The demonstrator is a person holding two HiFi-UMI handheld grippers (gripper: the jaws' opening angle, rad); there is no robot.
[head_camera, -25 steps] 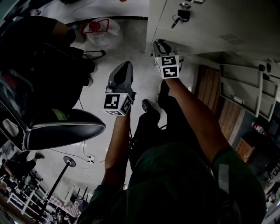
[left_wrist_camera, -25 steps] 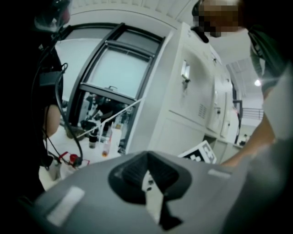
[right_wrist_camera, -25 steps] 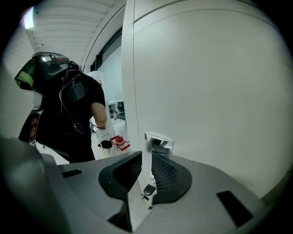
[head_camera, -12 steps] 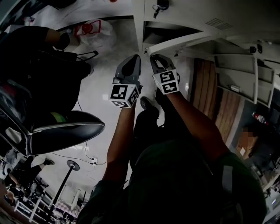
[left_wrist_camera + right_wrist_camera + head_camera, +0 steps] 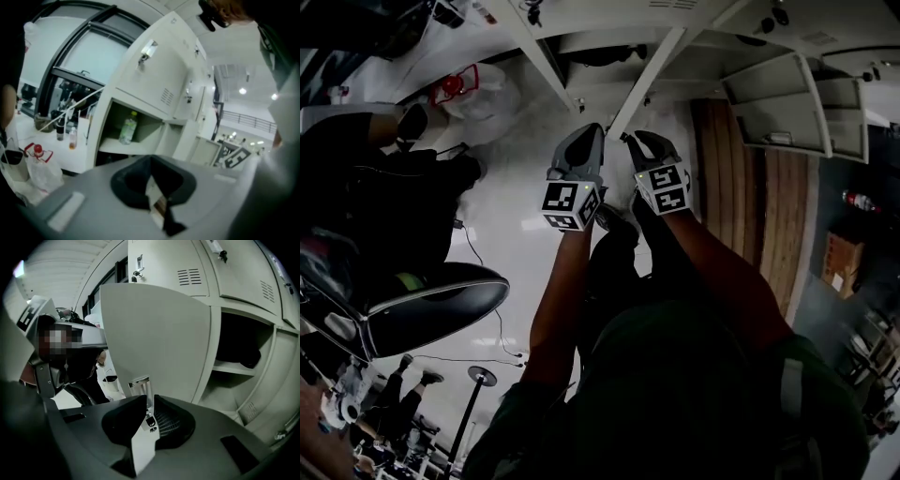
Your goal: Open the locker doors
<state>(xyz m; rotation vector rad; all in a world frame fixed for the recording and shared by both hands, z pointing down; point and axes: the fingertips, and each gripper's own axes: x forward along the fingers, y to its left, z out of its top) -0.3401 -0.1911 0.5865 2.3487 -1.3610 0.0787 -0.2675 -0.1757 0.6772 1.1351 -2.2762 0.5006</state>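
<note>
The white lockers fill the top of the head view. One locker door (image 5: 652, 80) stands swung out, edge-on toward me. My right gripper (image 5: 630, 139) is shut on that door's metal latch plate (image 5: 140, 383), at the door's lower edge. In the right gripper view, the door's (image 5: 154, 329) face fills the middle, and the open compartment (image 5: 236, 357) behind it holds something dark. My left gripper (image 5: 586, 131) hangs close beside the right one, shut and holding nothing. Ahead of it is another open compartment with a green bottle (image 5: 127, 127) and a closed door (image 5: 150, 75) above.
A black office chair (image 5: 431, 300) stands at the left. A plastic bag with red print (image 5: 473, 89) lies on the floor near the lockers. White open shelves (image 5: 787, 103) and wood panelling (image 5: 741, 187) are on the right. A person in dark clothes (image 5: 77, 366) stands left of the door.
The right gripper has pulled the door outward, so it now stands wide open. The left gripper has drawn in beside the right one. The lockers have slid toward the top of the view.
</note>
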